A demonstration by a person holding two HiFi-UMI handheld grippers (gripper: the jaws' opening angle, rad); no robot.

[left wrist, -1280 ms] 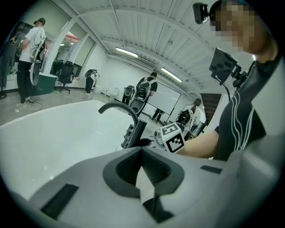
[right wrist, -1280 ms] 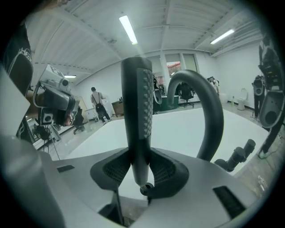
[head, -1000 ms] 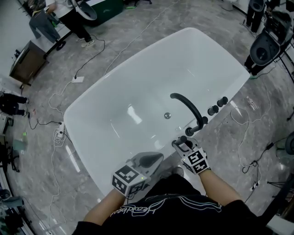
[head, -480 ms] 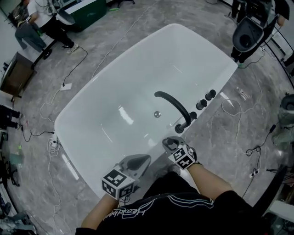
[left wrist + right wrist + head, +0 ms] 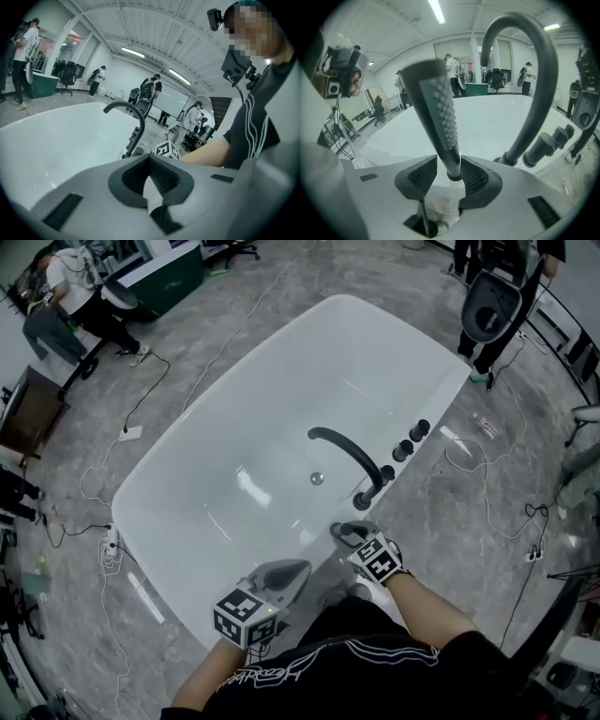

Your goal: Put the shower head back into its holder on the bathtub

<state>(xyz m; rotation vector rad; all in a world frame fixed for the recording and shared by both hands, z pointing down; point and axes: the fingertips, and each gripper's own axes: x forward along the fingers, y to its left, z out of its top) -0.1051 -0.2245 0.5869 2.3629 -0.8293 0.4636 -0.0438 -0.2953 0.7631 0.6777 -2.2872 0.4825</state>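
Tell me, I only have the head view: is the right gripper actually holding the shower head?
Observer: Yes. In the right gripper view the right gripper has its jaws clamped on the lower handle of the dark shower head, which stands upright.
Operator: Which way do the nozzles face?
Observer: Toward that view's right, where the curved black spout rises.
Operator: And the left gripper?
Observer: In its own view the left gripper is shut, with nothing between its jaws.
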